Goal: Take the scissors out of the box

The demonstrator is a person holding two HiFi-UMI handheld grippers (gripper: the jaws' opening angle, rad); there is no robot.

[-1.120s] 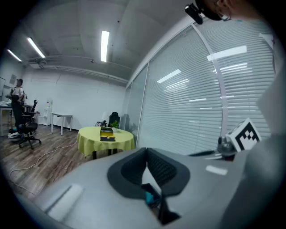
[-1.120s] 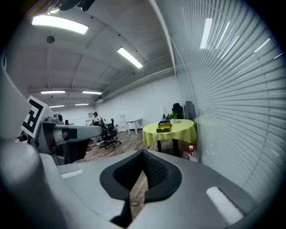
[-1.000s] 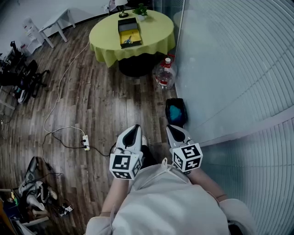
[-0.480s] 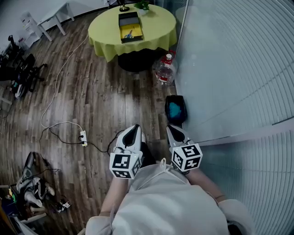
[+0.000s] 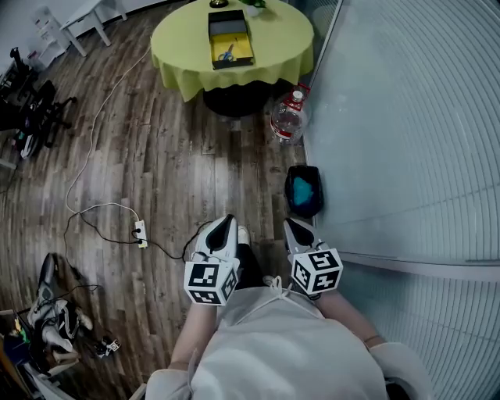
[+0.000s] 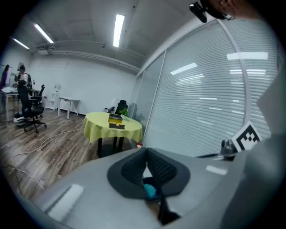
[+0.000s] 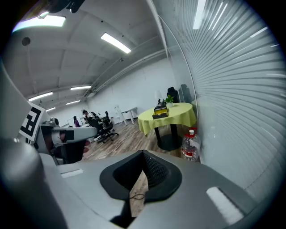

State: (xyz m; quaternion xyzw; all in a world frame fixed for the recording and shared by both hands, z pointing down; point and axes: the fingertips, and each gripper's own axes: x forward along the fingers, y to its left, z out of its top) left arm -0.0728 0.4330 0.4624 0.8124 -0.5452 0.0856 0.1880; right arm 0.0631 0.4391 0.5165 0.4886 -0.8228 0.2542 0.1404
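Dark wood planks of an office floor (image 5: 156, 172) fill the head view, bounded on the right by a glass wall (image 5: 406, 117) lined with horizontal blinds. At the bottom edge, a person in a pale top (image 5: 273, 351) holds two grippers side by side, both pointed ahead across the planks. Well apart from them, at the top of the view, stands a round table (image 5: 281, 43) draped in a yellow-green cloth. The left gripper (image 5: 226, 222) has its jaws pressed together with nothing between them. The right gripper (image 5: 291, 224) likewise has its pads meeting at the tips and grips nothing; only floor shows through the slit below them. Each carries its marker cube close to the person's body. Just ahead of the right gripper, at the foot of the glass wall, sits a dark bin (image 5: 303, 169) with something teal inside. A clear water bottle (image 5: 288, 121) with a red cap stands on the floor beside the table's dark base. On the cloth lies the open box (image 5: 226, 23), one half dark and the other lined in yellow. The scissors (image 5: 228, 54) lie in the yellow half, showing blue against the lining, far from both grippers. A white power strip (image 5: 140, 233) lies on the planks to the left of the left gripper.
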